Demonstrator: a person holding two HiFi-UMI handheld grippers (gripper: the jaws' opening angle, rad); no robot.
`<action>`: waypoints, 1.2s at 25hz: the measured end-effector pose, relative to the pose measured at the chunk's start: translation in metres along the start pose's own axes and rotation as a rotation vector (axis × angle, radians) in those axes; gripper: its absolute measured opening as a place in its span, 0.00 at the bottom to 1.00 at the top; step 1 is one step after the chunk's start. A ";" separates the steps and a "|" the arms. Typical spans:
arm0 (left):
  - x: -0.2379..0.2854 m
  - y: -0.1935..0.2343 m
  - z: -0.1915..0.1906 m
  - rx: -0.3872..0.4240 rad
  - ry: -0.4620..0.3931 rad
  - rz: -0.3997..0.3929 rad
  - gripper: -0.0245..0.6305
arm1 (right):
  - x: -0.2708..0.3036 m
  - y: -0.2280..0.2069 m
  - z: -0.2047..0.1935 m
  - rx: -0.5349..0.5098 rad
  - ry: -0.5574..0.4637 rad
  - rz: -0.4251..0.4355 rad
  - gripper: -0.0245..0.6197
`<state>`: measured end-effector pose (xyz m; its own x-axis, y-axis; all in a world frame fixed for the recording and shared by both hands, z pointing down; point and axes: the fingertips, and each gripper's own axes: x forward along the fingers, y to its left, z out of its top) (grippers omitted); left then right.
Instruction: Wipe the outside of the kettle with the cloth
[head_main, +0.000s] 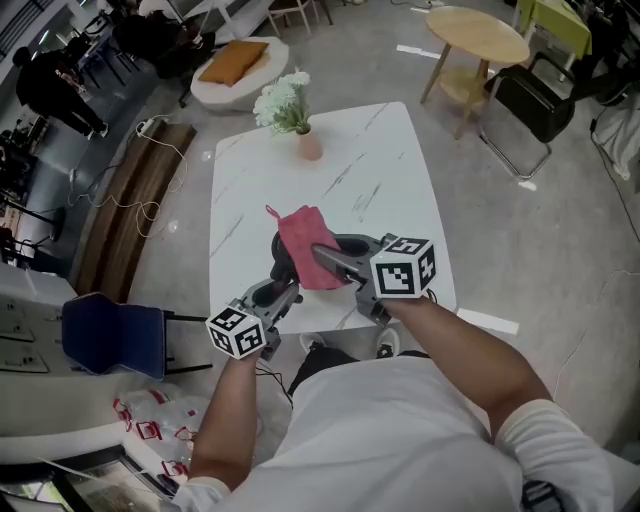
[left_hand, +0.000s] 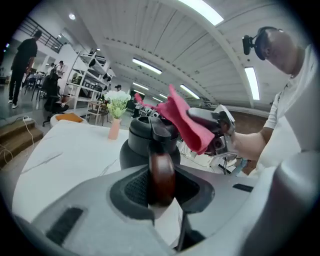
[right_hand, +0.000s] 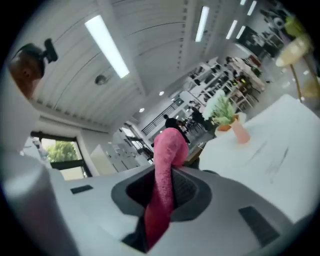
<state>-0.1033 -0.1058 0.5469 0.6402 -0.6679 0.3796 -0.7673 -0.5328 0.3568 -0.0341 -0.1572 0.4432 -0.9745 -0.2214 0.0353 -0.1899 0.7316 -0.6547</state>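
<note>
- The left hand-held gripper (head_main: 287, 290) sits low at the near edge of the tabletop (head_main: 380, 160). Its marker cube is closest to the body, and the jaws point away and slightly down.
- Its jaws are clamped on the brown kettle handle (left_hand: 161, 177), with a pad pressing on each side.
- The left forearm (head_main: 232, 420) is bare and reaches out from the body's left side.
- The right hand-held gripper (head_main: 325, 255) is over that same near edge, just beside the left one, with its jaws aimed across toward the left.
- Those jaws are pinched tight on the pink cloth (right_hand: 167, 165), which pokes out past the tips.
- The right forearm (head_main: 470, 350) is bare, the elbow is bent, and a white sleeve covers the upper arm.
</note>
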 end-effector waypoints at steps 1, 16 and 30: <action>0.001 -0.002 -0.001 0.013 0.006 -0.005 0.19 | 0.002 -0.011 -0.003 0.048 -0.001 -0.031 0.14; -0.006 0.001 -0.005 -0.039 -0.043 0.003 0.19 | -0.023 -0.101 -0.047 0.128 0.003 -0.397 0.14; -0.006 0.004 -0.004 -0.019 -0.026 -0.032 0.19 | -0.041 -0.169 -0.103 0.139 0.167 -0.592 0.13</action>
<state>-0.1096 -0.1020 0.5495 0.6633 -0.6637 0.3456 -0.7453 -0.5445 0.3846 0.0258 -0.2056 0.6302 -0.7165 -0.4512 0.5320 -0.6966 0.4225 -0.5799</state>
